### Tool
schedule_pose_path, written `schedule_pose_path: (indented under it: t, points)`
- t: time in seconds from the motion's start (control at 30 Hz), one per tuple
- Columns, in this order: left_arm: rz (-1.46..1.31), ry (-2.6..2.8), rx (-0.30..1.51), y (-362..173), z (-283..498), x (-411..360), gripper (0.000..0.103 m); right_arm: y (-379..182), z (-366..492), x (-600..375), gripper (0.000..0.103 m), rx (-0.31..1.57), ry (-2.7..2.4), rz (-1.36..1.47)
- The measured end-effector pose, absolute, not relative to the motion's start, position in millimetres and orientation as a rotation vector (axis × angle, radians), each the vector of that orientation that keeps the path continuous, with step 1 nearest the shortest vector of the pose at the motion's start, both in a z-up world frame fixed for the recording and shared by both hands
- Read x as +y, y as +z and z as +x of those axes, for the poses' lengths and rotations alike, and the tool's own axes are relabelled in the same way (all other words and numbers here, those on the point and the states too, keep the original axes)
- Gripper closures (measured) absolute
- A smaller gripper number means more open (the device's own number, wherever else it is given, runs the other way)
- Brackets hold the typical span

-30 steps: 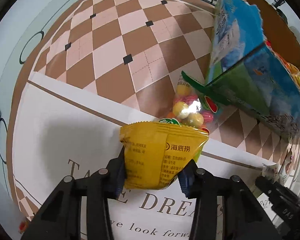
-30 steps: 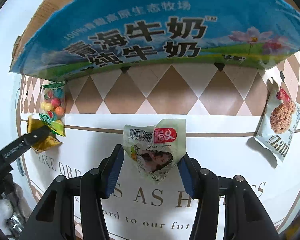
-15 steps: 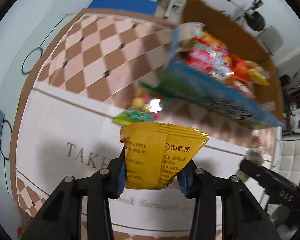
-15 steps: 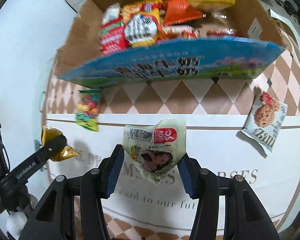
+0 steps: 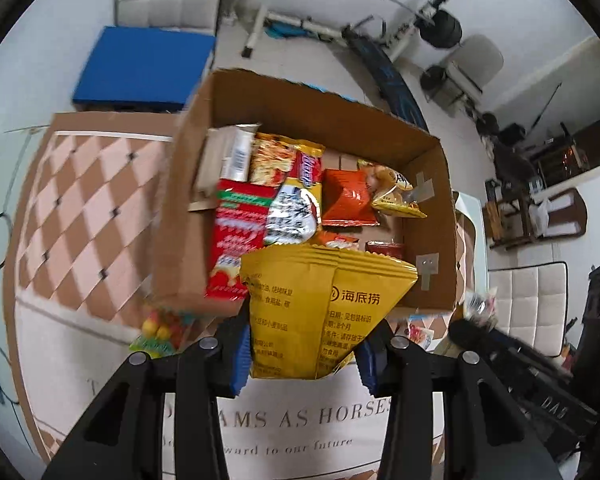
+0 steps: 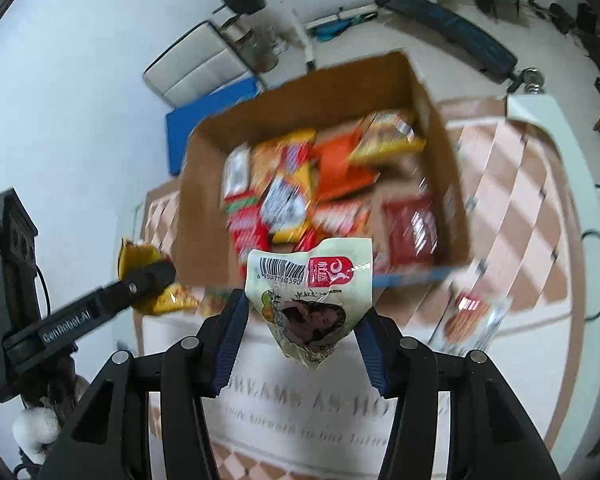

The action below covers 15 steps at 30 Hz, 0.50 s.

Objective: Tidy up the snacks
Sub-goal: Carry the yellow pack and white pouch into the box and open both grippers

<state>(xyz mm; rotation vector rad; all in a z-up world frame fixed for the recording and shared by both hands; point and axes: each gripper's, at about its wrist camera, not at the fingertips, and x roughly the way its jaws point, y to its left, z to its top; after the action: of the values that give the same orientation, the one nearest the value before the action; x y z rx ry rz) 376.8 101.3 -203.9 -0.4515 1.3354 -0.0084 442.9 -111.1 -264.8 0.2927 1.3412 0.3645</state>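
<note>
Behind the table (image 5: 80, 208), box (image 5: 432, 184) is filling; each hand-held gripper (image 5: 304, 354) (image 6: 296, 332) is clamping a packet (image 5: 320, 312) (image 6: 308, 300); strays waiting at 8 o'clock.

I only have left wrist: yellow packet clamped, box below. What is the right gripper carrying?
Observer: The right gripper is shut on a pale green packet with a barcode and a red label.
Operator: Anything still out on the cloth on that side? My view is blurred there.
Observer: Yes, a cookie packet lies on the cloth to the right of the cardboard box, outside it.
Operator: Is there free floor in the box at its right end?
Observer: Partly: a dark red packet lies near that corner, with some bare cardboard beyond it.
</note>
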Motion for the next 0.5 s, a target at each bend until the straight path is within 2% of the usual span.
schedule_pose_path:
  t: [0.33, 0.5]
  points:
    - [-0.413, 0.015, 1.555, -303, 432, 93, 0.063, -337, 527, -111, 0.047, 1.431, 0.251, 0.220]
    - [-0.405, 0.017, 1.617, -329, 436, 90, 0.062, -369, 545, -107, 0.047, 1.480, 0.240, 0.200]
